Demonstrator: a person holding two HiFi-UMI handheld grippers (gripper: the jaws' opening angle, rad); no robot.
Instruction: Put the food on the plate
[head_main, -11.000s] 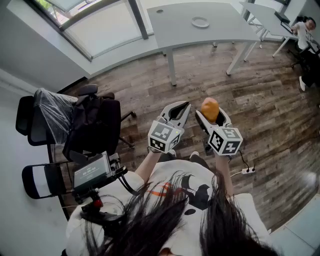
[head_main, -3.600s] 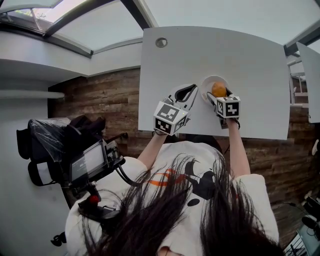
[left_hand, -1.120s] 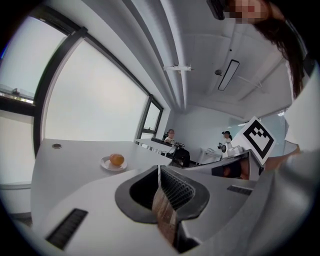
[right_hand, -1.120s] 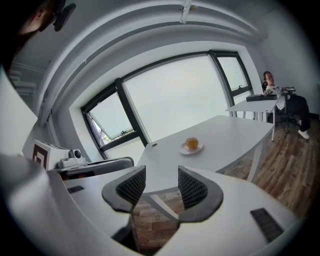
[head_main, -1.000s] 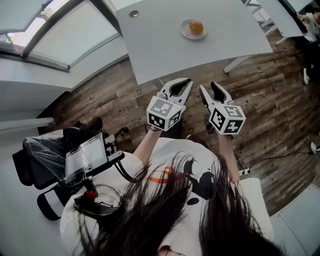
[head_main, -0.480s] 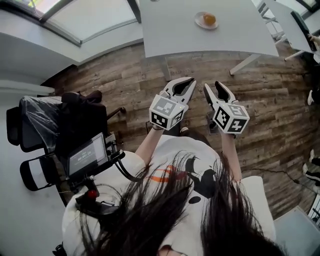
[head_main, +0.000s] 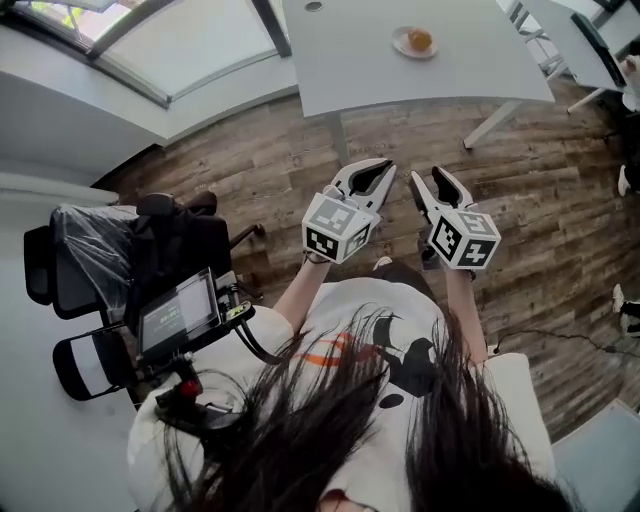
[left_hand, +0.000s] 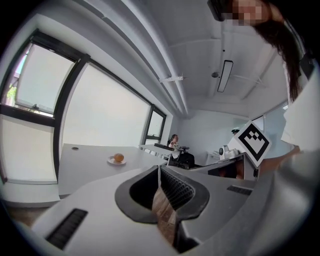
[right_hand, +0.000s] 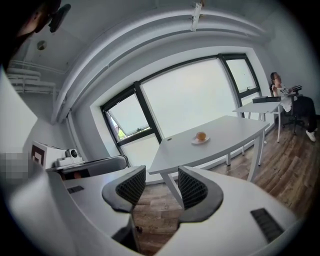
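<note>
The orange food (head_main: 420, 40) lies on a small white plate (head_main: 405, 47) on the grey table (head_main: 460, 75), far ahead of both grippers. In the left gripper view the food (left_hand: 118, 158) and plate (left_hand: 112, 162) are small and distant; the right gripper view shows the food (right_hand: 201, 135) on the plate (right_hand: 196, 141) the same way. My left gripper (head_main: 385, 166) is held over the wooden floor, shut, with its tips (left_hand: 159, 170) touching and nothing in them. Beside it my right gripper (head_main: 428, 177) holds nothing, and its pads (right_hand: 135, 185) stand a little apart.
Dark office chairs (head_main: 150, 250), one under clear plastic, stand to my left. A screen on a rig (head_main: 178, 318) hangs at my left side. The table's legs (head_main: 338, 138) stand ahead. A person (right_hand: 276, 82) sits at another desk far right.
The food, held in the right gripper earlier, now lies on the plate. Over the last second the table has drifted farther off in view; both grippers keep the same pose, empty.
</note>
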